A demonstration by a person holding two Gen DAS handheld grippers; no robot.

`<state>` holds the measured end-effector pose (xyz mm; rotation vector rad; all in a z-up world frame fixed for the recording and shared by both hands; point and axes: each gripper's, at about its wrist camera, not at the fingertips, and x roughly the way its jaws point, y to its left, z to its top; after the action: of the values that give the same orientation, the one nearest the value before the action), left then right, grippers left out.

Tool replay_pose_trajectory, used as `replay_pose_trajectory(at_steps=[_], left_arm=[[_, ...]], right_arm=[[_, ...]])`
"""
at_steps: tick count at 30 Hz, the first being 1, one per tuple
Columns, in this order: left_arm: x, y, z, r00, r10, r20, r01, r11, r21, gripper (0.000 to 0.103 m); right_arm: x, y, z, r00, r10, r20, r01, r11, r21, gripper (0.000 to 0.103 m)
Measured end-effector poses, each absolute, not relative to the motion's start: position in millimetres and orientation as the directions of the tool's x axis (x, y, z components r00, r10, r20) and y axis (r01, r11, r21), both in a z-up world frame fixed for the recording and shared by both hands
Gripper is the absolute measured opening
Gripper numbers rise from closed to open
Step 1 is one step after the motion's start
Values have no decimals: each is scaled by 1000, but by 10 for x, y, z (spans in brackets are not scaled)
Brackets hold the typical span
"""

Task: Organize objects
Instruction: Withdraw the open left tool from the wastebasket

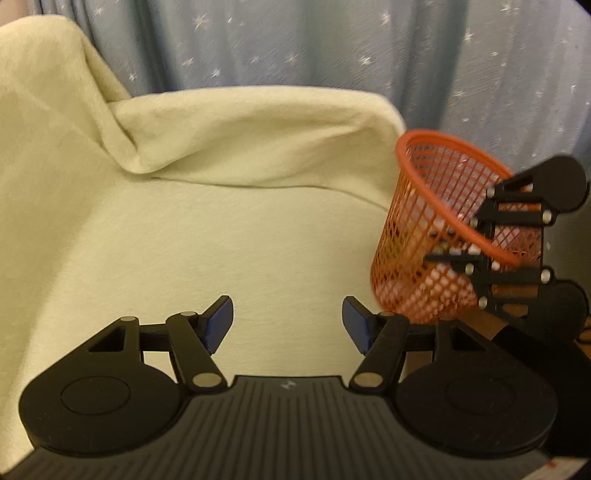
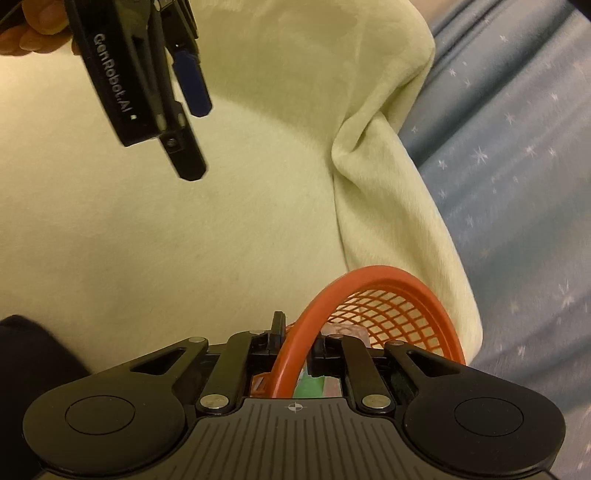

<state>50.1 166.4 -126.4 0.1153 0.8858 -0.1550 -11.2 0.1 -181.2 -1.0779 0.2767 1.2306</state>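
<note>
One orange mesh basket (image 1: pixel 428 236); two grippers, the left gripper (image 1: pixel 288 325) and the right gripper (image 2: pixel 295 345); one cream blanket (image 1: pixel 184 221); one blue star-patterned curtain (image 1: pixel 406 55); one hand (image 2: pixel 33 29) partly seen

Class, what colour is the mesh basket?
Orange-red mesh basket; clearest in the left wrist view.

Cream blanket against a blue starred curtain

A soft cream blanket (image 1: pixel 221 229) covers the whole near surface, smooth in the middle and rising at the far side and left into thick rolled folds. Behind it hangs a pale blue curtain (image 1: pixel 369 51) in vertical pleats, scattered with small white stars. In the right wrist view the blanket's edge drops away to the right in a deep crease, the curtain beyond it. The light is warm, dim and yellowish
</note>
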Motion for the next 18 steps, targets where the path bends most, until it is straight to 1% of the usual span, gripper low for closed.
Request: replay_pose_trajectory(at_steps=[5,11,15,18], left_arm=[[393,1298,-1197,638,-130,-759,222,975,19,61],[480,713,-1279,609,-176,-774,280,960,2,62],[748,324,-1460,564,-214,-797,329,944,-21,62],[1014,90,-1702,527,-227,-819,339,940,-42,62]], right_arm=[[-201,-391,-1733,370,602,-707,-876,-28,-482,7],[-49,-920,-1734,363,589,-722,-904,35,-426,7],[278,-1170,-1926,342,568,-749,-922,47,-385,7],[596,-1267,-2217,309,548,-777,-936,30,-352,7]])
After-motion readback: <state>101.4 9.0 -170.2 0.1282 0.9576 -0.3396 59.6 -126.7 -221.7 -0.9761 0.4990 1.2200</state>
